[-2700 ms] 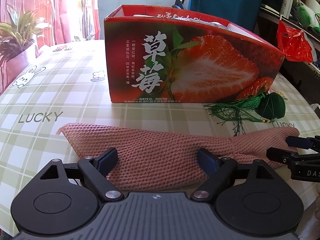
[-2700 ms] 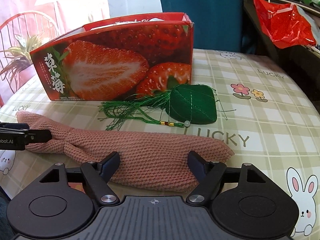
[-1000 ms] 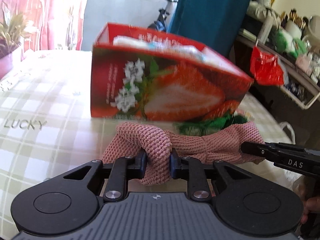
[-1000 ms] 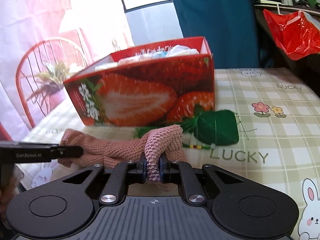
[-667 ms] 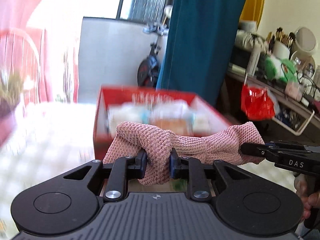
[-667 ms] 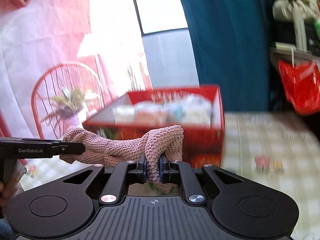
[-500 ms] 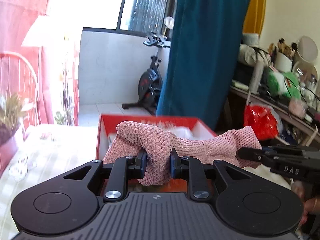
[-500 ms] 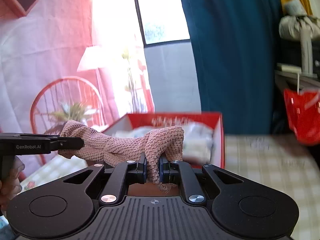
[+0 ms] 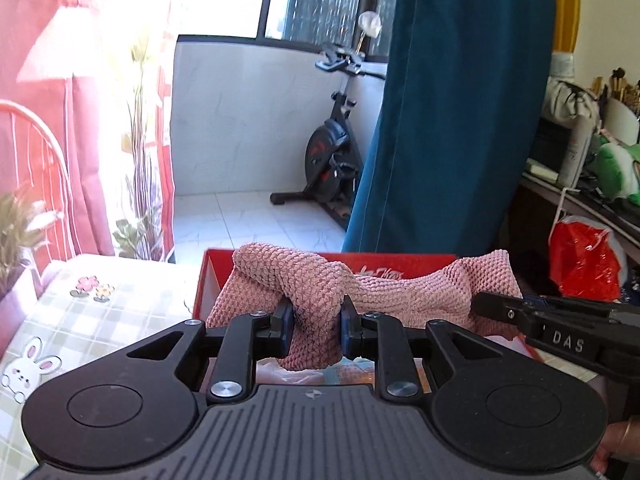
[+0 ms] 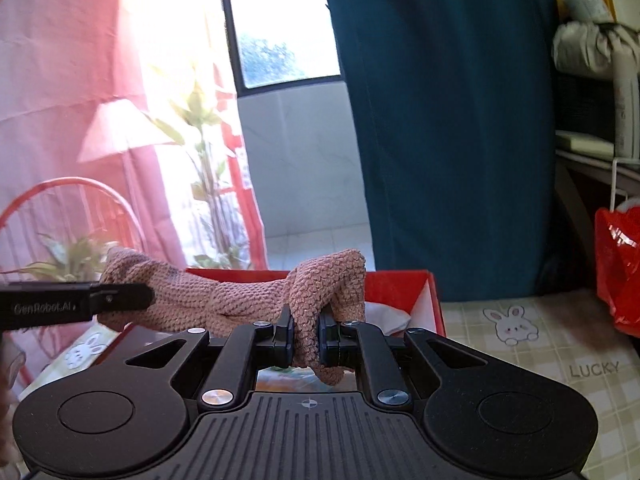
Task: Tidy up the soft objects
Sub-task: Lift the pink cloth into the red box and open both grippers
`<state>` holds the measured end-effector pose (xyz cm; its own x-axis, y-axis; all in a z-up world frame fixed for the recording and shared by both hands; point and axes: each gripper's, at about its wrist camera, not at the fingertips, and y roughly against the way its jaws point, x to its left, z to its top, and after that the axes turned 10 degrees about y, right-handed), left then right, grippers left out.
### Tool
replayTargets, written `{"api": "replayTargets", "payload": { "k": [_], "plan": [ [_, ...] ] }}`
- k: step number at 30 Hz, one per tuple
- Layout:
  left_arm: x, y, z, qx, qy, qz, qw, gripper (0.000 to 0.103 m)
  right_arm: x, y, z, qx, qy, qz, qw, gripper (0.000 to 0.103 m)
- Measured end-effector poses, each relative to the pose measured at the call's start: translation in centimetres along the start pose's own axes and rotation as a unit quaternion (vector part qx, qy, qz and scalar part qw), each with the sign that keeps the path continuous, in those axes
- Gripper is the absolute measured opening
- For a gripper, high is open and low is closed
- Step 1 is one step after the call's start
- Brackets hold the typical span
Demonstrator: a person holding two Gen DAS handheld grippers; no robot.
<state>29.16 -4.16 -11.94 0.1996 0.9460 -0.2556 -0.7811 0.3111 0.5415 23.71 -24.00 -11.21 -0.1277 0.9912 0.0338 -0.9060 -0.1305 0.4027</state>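
The left gripper (image 9: 314, 330) is closest in its own view, w/ its fingers (image 9: 283, 326) squeezed tight on a bunched bit of the pink knit cloth (image 9: 304, 280). The right gripper (image 10: 306, 334) does the same at the other end, fingers (image 10: 285, 332) almost closed & pinching a fold of that cloth (image 10: 320, 280). So the cloth hangs stretched btw the two grippers, up off the tabletop (image 9: 120, 300), right over the open red box (image 9: 208, 276). Its middle sags a little toward the box. In the left view the right gripper (image 9: 480, 304) pokes in from the right side, w/ a bit of a hand (image 9: 614, 446) under it. In the right view the left gripper (image 10: 148, 298) pokes in from the left. Inside the box you can see white & orange stuff, but it's too hidden to tell what. The tabletop has a checked cover w/ bunnies (image 10: 510, 322) & flowers (image 9: 92, 286). A red plastic bag (image 9: 584, 256) sits off to the right. Farther back are a blue curtain (image 9: 452, 120), a pink curtain (image 10: 60, 80), plants (image 10: 204, 152) & an exercise bike (image 9: 332, 160) by the window.
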Motion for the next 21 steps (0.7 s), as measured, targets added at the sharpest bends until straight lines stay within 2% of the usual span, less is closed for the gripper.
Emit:
{"api": "replayTargets", "payload": {
  "k": [3,9,10,13,16,18,21],
  "plan": [
    [0.4,-1.2,-0.4,0.01,0.002,0.003,0.9999,0.024,-0.7,-1.5,-0.4,0.014,-0.015,-0.005,1.0,0.01],
    [0.6,-2.7,-0.5,0.019,0.003,0.008,0.9998,0.024,-0.7,-3.5,-0.7,0.039,-0.007,-0.014,0.999,0.01],
    [0.6,-2.9,-0.6,-0.011,-0.005,-0.007,0.9999,0.025,-0.8,-3.8,-0.9,0.044,-0.005,-0.015,0.999,0.01],
    [0.6,-3.5,-0.7,0.002,-0.009,-0.007,0.9999,0.027,-0.9,-4.5,-1.1,0.057,-0.001,-0.017,0.998,0.011],
    [0.8,-3.6,-0.7,0.005,-0.014,-0.005,0.9999,0.033,-0.9,-5.2,-1.4,0.075,0.001,-0.018,0.997,0.011],
    [0.9,-3.5,-0.7,0.007,-0.015,-0.005,0.9998,0.05,-1.0,-5.5,-1.5,0.085,0.002,-0.011,0.996,0.013],
    [0.9,-2.9,-0.7,0.004,-0.02,-0.005,0.9998,0.065,-0.8,-5.2,-1.9,0.089,0.014,-0.013,0.996,0.022]
  ]
}}
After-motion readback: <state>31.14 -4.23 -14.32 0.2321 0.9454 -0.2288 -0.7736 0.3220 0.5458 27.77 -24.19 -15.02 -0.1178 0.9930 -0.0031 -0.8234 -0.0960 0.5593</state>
